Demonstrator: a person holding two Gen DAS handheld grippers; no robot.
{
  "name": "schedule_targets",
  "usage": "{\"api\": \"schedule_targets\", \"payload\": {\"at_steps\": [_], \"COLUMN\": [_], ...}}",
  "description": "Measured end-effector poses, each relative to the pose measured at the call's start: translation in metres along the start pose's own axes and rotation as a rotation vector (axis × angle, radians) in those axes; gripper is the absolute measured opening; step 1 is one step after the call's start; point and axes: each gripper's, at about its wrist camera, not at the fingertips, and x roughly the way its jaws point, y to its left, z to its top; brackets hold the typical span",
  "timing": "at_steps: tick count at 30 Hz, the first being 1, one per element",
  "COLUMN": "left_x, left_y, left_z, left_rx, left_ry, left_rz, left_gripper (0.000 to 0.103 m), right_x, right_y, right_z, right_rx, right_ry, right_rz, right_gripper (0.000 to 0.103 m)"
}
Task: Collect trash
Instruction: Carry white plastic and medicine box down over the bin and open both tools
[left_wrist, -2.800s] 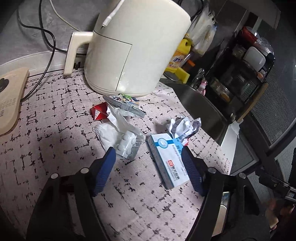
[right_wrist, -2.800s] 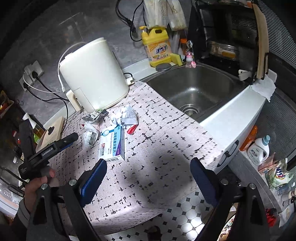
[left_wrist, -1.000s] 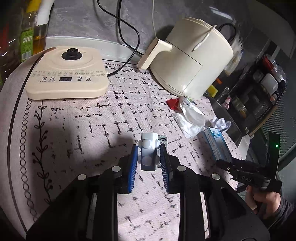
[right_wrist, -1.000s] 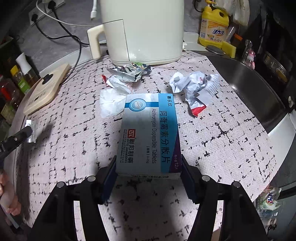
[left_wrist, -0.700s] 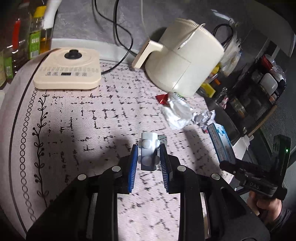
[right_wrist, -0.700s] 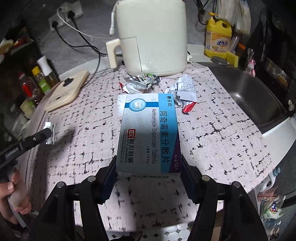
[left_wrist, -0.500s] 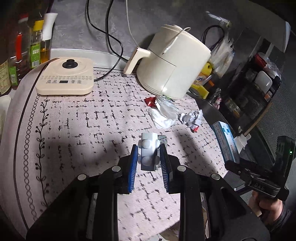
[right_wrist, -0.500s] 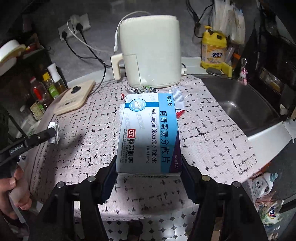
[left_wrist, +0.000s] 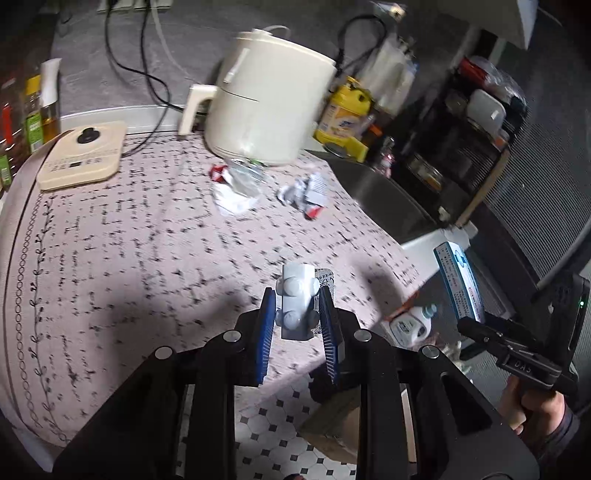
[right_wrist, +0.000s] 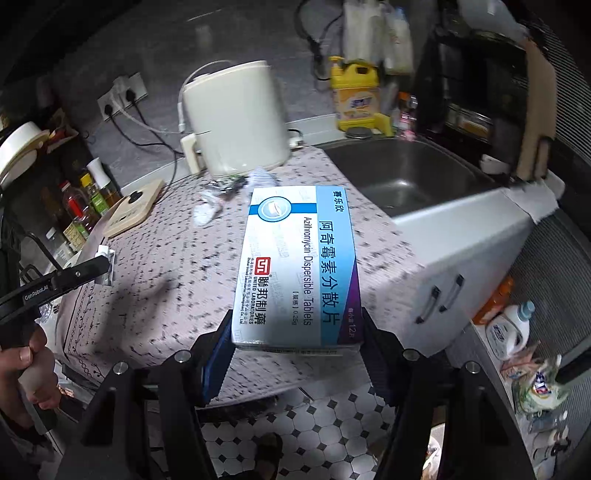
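Observation:
My left gripper (left_wrist: 297, 306) is shut on a silver pill blister pack (left_wrist: 296, 299) and holds it in the air over the counter's front edge. My right gripper (right_wrist: 297, 332) is shut on a blue and white medicine box (right_wrist: 297, 266), held flat above the counter's edge. That box also shows at the right of the left wrist view (left_wrist: 458, 280). The blister pack shows at the left of the right wrist view (right_wrist: 105, 266). On the patterned counter mat (left_wrist: 129, 258) lie a crumpled white tissue (left_wrist: 232, 195), a red wrapper (left_wrist: 218, 171) and a crumpled paper wrapper (left_wrist: 306, 190).
A cream air fryer (left_wrist: 266, 103) stands at the back, a cream induction hob (left_wrist: 81, 155) at the left, bottles (right_wrist: 81, 206) beyond it. A steel sink (right_wrist: 402, 173) and yellow detergent bottle (right_wrist: 356, 96) are at the right. Tiled floor (right_wrist: 332, 424) lies below.
Both grippers have pulled back and up from the counter with their loads. The trash pile and air fryer now look farther away, and the floor has come into view.

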Motion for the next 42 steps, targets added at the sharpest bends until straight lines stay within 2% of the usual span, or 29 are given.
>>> {"api": "schedule_targets", "payload": {"at_steps": [6, 14, 21, 28, 31, 35, 42], "left_x": [0.011, 0.042, 0.063, 0.077, 0.083, 0.091, 0.108], "left_y": [-0.053, -0.114, -0.162, -0.194, -0.209, -0.236, -0.279], "left_z": [-0.012, -0.038, -0.063, -0.084, -0.095, -0.111, -0.144], "left_rx": [0.081, 0.127, 0.194, 0.251, 0.275, 0.32, 0.39], "left_ry": [0.032, 0.084, 0.15, 0.215, 0.246, 0.286, 0.364], "left_rz": [-0.058, -0.169, -0.245, -0.294, -0.315, -0.348, -0.409], "left_gripper": [0.024, 0.024, 0.024, 0.024, 0.024, 0.024, 0.024], "right_x": [-0.025, -0.057, -0.078, -0.093, -0.092, -0.113, -0.161], "right_y": [-0.061, -0.121, -0.155, -0.175, -0.189, -0.217, -0.244], "right_z": [-0.033, -0.076, -0.116, -0.164, -0.182, -0.208, -0.235], "right_rx": [0.077, 0.166, 0.234, 0.303, 0.338, 0.459, 0.537], "right_ry": [-0.009, 0.012, 0.04, 0.071, 0.12, 0.116, 0.076], "right_rz": [-0.077, -0.182, -0.242, -0.287, -0.299, -0.331, -0.402], "right_gripper": [0.062, 0.062, 0.062, 0.063, 0.09, 0.092, 0.094]}}
